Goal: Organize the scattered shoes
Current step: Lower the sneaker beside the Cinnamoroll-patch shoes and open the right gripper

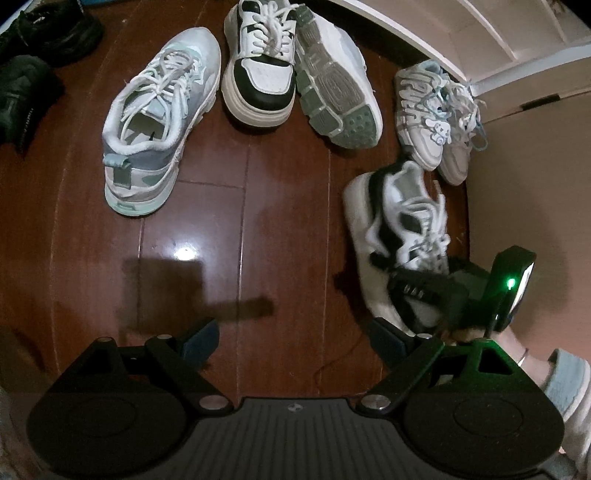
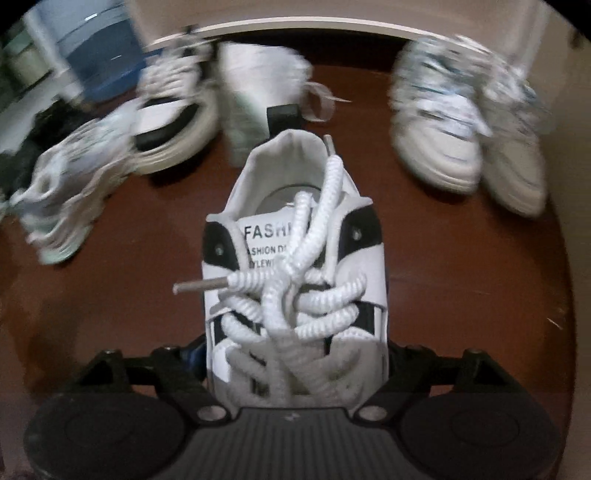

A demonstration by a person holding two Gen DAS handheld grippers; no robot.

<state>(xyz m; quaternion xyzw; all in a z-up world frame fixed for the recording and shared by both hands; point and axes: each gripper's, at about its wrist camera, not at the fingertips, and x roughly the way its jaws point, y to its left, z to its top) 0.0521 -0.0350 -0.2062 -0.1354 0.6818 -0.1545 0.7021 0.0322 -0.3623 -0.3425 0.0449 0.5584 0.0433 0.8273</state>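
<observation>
My left gripper (image 1: 295,338) hangs open over bare wooden floor (image 1: 258,229), holding nothing. To its right, my right gripper (image 1: 410,284) is shut on a black-and-white sneaker (image 1: 399,221). In the right wrist view that sneaker (image 2: 295,258) fills the space between the fingers of the right gripper (image 2: 295,354), its tongue printed "FASHION" and its white laces loose. Its mate (image 1: 262,62) stands at the far middle. Beside it are an upright mint-grey sneaker (image 1: 159,122) and an overturned one (image 1: 336,85) showing its sole. A pale blue cartoon pair (image 1: 436,114) sits by the wall.
Black shoes (image 1: 37,44) lie at the far left. A white shelf unit (image 1: 480,33) and a cardboard box (image 1: 535,147) border the right side. A person's foot in a light slipper (image 1: 565,384) is at the lower right. The right wrist view's background is motion-blurred.
</observation>
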